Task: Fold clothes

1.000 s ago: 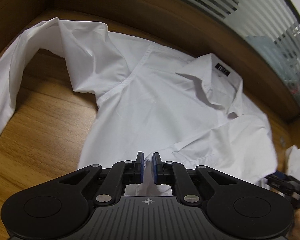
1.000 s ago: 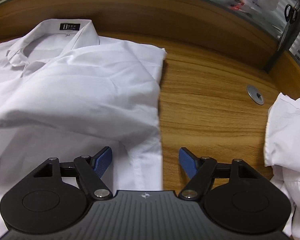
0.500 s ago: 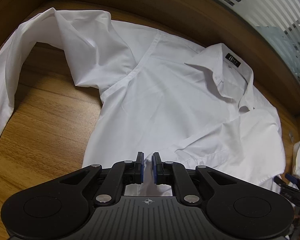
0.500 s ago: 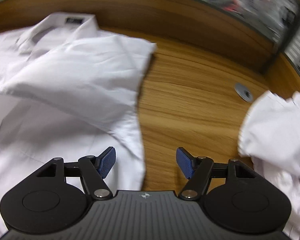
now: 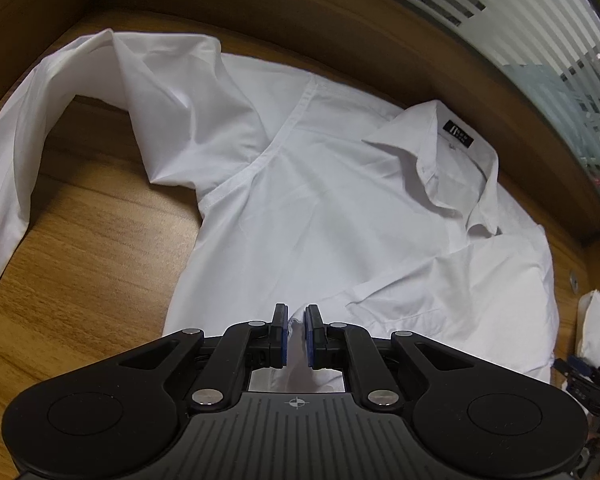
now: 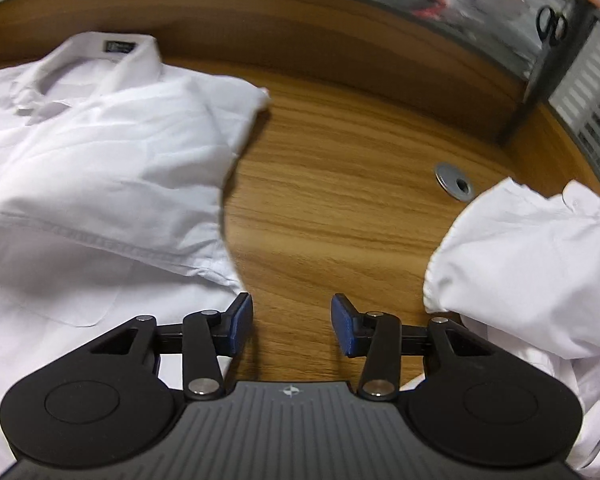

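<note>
Wood-grain table [image 6: 320, 208]; smooth white shirt [image 5: 320, 208], crisp pointed collar [image 5: 440, 152].

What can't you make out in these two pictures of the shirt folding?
- White shirt: hem hidden under the left hand-held gripper, left wrist view.
- Collar label: lettering too small.
- Second white garment: cut off by the right edge, right wrist view.
- Shelf items: blurred.

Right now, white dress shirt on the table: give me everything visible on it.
The white shirt looks like thin woven cotton and lies flat on the wooden table, collar away from the cameras with a black neck label. One side is already folded in over the body; the other long sleeve still sprawls across the wood. The left gripper is shut on a pinch of its fabric.
</note>
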The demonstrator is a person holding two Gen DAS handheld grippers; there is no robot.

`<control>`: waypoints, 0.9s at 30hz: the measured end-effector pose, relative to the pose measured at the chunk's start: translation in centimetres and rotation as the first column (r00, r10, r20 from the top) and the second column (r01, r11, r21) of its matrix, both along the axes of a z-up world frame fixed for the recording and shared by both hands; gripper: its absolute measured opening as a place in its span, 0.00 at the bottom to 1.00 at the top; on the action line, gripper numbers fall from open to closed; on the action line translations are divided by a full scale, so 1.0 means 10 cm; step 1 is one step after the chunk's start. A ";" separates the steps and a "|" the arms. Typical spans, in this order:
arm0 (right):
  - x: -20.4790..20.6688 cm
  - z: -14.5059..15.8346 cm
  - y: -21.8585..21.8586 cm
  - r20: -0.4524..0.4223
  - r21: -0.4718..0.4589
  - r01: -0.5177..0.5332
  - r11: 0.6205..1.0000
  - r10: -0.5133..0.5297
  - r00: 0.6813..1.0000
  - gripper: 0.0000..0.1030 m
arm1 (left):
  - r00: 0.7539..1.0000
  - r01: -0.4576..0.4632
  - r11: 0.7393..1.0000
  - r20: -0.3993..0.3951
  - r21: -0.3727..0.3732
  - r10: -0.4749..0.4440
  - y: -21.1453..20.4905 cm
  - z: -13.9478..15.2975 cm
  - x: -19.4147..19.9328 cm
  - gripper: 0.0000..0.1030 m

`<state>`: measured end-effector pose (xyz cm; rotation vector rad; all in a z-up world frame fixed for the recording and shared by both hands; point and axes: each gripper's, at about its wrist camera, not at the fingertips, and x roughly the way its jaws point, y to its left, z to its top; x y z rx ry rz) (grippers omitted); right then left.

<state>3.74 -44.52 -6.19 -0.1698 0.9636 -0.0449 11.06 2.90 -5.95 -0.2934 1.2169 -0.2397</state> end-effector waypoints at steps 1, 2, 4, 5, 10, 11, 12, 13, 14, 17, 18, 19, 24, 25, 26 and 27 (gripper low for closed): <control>0.00 0.00 0.06 0.001 0.011 -0.039 0.999 0.039 0.999 0.47 | 1.000 0.002 1.000 -0.005 0.000 -0.002 0.00 -0.01 0.00 0.11; 0.00 -0.02 0.13 -0.001 0.001 -0.078 0.997 0.078 0.997 0.47 | 1.000 0.004 1.000 -0.010 0.001 -0.004 0.01 -0.02 0.00 0.11; 0.03 -0.06 0.28 -0.006 -0.033 -0.153 0.988 0.153 0.988 0.43 | 1.000 0.008 1.000 -0.013 0.000 -0.008 0.01 -0.01 0.00 0.10; 0.05 -0.09 0.34 -0.010 -0.050 -0.183 0.982 0.183 0.983 0.39 | 1.000 0.010 1.000 -0.013 0.000 -0.010 0.00 0.00 0.00 0.10; 0.18 -0.20 0.56 -0.029 -0.145 -0.304 0.942 0.303 0.953 0.34 | 1.000 0.016 1.000 -0.010 -0.003 -0.016 -0.02 0.04 0.01 0.10; 0.19 -0.22 0.59 -0.037 -0.167 -0.326 0.930 0.325 0.945 0.34 | 1.000 0.013 1.000 -0.010 -0.005 -0.013 -0.02 0.05 0.01 0.10; 0.21 -0.24 0.61 -0.046 -0.190 -0.349 0.918 0.346 0.937 0.29 | 1.000 0.010 1.000 -0.012 -0.008 -0.010 -0.02 0.06 0.01 0.10; 0.21 -0.25 0.62 -0.047 -0.203 -0.366 0.908 0.365 0.930 0.17 | 1.000 0.006 1.000 -0.014 -0.015 -0.006 -0.01 0.06 0.01 0.10; 0.21 -0.25 0.62 -0.055 -0.217 -0.373 0.902 0.370 0.927 0.10 | 1.000 0.002 1.000 -0.017 -0.020 -0.002 -0.01 0.07 0.02 0.10; 0.18 -0.18 0.54 -0.035 -0.247 -0.351 0.903 0.353 0.935 0.06 | 0.999 0.013 1.000 -0.029 -0.026 -0.013 -0.02 0.11 0.02 0.10; 0.16 -0.15 0.50 -0.027 -0.250 -0.335 0.909 0.339 0.940 0.05 | 0.999 0.022 0.999 -0.034 -0.024 -0.023 -0.03 0.12 0.01 0.11; 0.14 -0.12 0.45 -0.019 -0.253 -0.318 0.914 0.323 0.946 0.04 | 0.998 0.035 0.999 -0.043 -0.019 -0.036 -0.05 0.11 0.00 0.11; 0.08 -0.18 0.29 -0.072 -0.246 -0.273 0.930 0.263 0.962 0.01 | 0.985 0.156 0.984 -0.089 0.088 -0.148 -0.16 -0.12 -0.06 0.11; 0.06 -0.18 0.27 -0.082 -0.232 -0.259 0.938 0.246 0.966 0.01 | 0.983 0.173 0.981 -0.070 0.090 -0.167 -0.18 -0.10 -0.07 0.12; 0.03 -0.16 0.25 -0.081 -0.209 -0.244 0.947 0.232 0.969 0.03 | 0.982 0.188 0.978 -0.046 0.086 -0.185 -0.18 -0.06 -0.08 0.12; -0.01 -0.12 0.22 -0.077 -0.179 -0.217 0.960 0.206 0.976 0.03 | 0.979 0.204 0.976 -0.017 0.073 -0.204 -0.20 0.01 -0.07 0.13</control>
